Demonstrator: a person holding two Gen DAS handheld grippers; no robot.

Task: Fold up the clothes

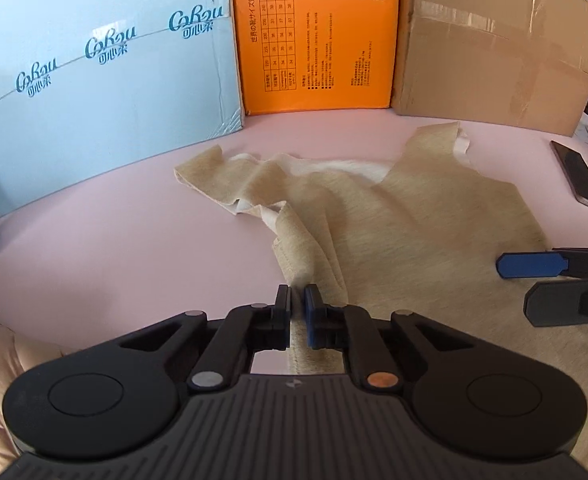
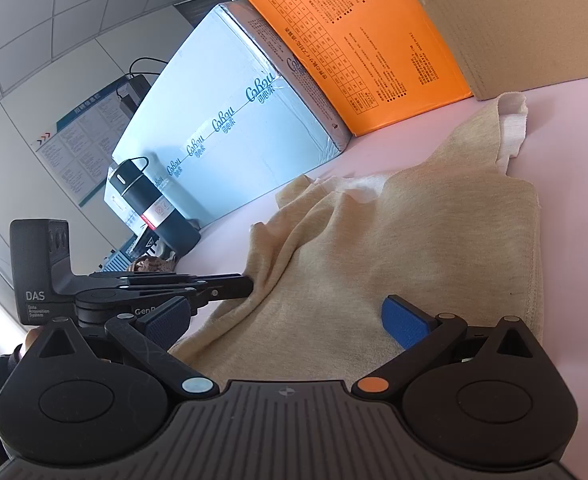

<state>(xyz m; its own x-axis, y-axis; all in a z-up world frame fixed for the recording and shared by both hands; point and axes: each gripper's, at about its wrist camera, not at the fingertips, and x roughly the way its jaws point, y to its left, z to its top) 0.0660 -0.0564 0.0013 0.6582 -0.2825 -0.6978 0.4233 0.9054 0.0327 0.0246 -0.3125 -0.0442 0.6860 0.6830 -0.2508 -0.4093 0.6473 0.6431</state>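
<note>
A beige sleeveless top [image 1: 433, 220] lies rumpled on the pink table [image 1: 114, 260], its pale lining showing at the neck. My left gripper [image 1: 297, 300] is shut on the top's near left edge, with a fold of cloth pinched between the pads. The right wrist view shows the same left gripper [image 2: 234, 288] from the side, clamped on the edge of the top [image 2: 413, 240]. My right gripper [image 2: 284, 318] stands open just above the top's near part, its blue pads wide apart with nothing pressed between them. It also enters the left wrist view as the right gripper [image 1: 519, 285] at the right edge.
Along the back stand a light blue carton [image 1: 94, 80], an orange box [image 1: 317, 40] and a brown cardboard box [image 1: 493, 40]. A phone [image 1: 581, 176] lies at the table's right. A dark flask [image 2: 150, 204] stands at the left, near the carton.
</note>
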